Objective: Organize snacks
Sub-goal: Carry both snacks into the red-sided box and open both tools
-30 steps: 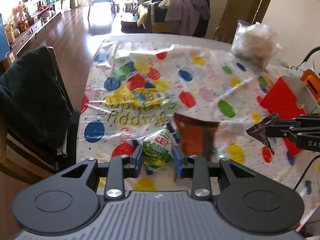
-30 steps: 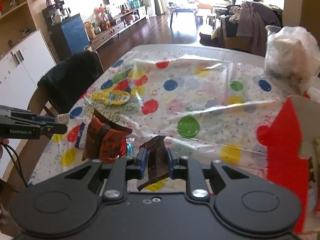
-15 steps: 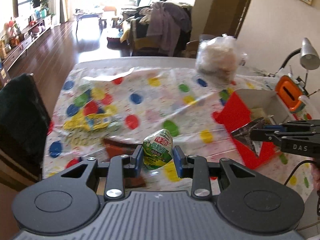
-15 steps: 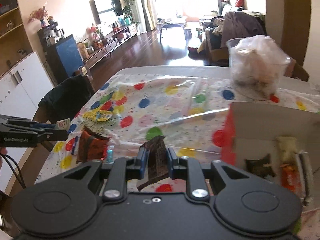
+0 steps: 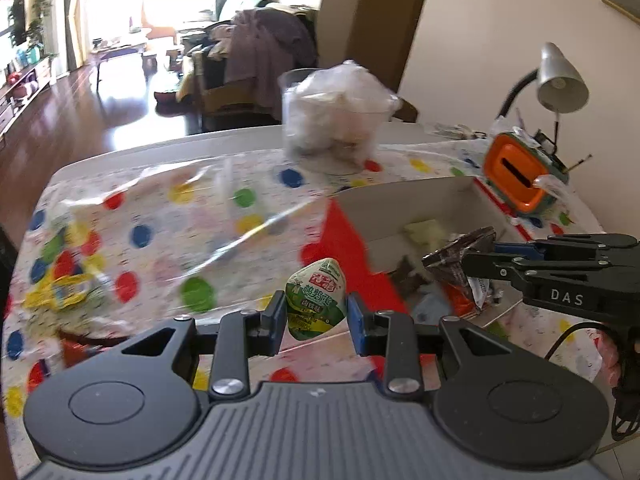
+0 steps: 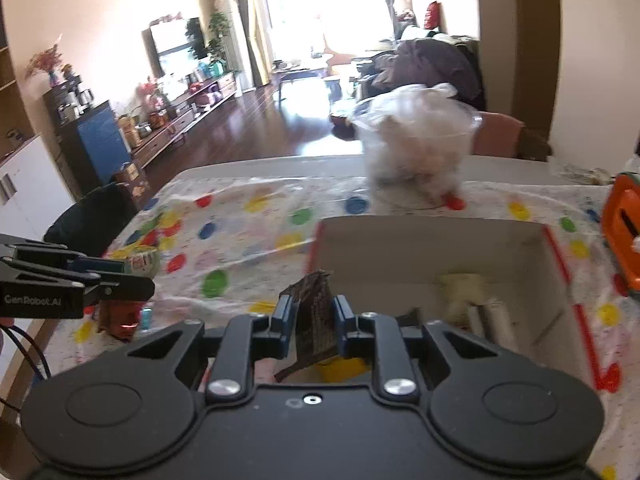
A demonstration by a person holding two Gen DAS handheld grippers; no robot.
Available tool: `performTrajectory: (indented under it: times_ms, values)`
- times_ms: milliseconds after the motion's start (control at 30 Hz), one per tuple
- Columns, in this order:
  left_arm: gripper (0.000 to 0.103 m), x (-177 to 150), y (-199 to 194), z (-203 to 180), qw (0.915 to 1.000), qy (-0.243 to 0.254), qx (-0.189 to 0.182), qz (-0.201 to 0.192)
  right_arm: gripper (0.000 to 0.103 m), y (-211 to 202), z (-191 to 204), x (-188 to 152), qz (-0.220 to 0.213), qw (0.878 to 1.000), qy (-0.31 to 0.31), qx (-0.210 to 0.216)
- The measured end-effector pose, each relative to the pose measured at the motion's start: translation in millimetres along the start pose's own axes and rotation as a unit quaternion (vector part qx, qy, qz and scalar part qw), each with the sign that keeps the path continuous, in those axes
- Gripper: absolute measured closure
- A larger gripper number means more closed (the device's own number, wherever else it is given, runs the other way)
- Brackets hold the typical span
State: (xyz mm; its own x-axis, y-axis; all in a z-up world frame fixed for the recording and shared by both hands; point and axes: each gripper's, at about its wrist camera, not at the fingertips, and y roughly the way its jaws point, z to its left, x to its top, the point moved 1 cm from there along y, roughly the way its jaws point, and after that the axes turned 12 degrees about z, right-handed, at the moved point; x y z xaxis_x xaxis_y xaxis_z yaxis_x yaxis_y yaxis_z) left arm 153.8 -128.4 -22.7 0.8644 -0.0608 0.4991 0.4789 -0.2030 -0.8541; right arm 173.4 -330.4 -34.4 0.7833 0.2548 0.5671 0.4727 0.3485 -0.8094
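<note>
My left gripper [image 5: 316,316] is shut on a green and white snack packet [image 5: 316,300] and holds it above the table, just left of the red box [image 5: 400,204]. My right gripper [image 6: 312,316] is shut on a dark brown snack wrapper [image 6: 314,312] at the box's near left corner; in the left wrist view the wrapper [image 5: 456,258] hangs over the box's inside. The red box with white inside [image 6: 424,240] holds several snacks. A red-brown packet [image 6: 122,314] and a yellow packet [image 5: 60,292] lie on the dotted tablecloth.
A clear tub with a plastic bag [image 5: 336,120] stands behind the box. An orange and green holder [image 5: 520,176] and a desk lamp [image 5: 560,84] are at the right. A dark chair [image 6: 92,216] is at the table's left side.
Both grippers have swung right with their snacks, from over the loose packets to the red box. The right gripper's wrapper is now over the box.
</note>
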Motion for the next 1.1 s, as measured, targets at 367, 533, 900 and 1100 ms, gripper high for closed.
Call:
performTrajectory:
  times_ms: [367, 533, 900, 1100]
  values:
    - [0.071, 35.5, 45.5, -70.2, 0.9992, 0.023, -0.020, 0.027, 0.083, -5.7, -85.3, -7.0, 0.005, 0.998, 0.049, -0.038]
    - [0.071, 50.1, 69.0, -93.8, 0.9984, 0.027, -0.021, 0.046, 0.083, 0.6, -120.1, -9.8, 0.019, 0.996, 0.076, -0.045]
    - [0.071, 75.3, 133.6, -124.9, 0.9936, 0.021, 0.020, 0.110, 0.083, 32.1, -157.2, -9.1, 0.056, 0.993, 0.075, -0.071]
    - [0.071, 84.4, 162.7, -128.2, 0.9888, 0.015, 0.036, 0.144, 0.083, 54.7, -165.6, -1.9, 0.067, 0.992, 0.076, -0.077]
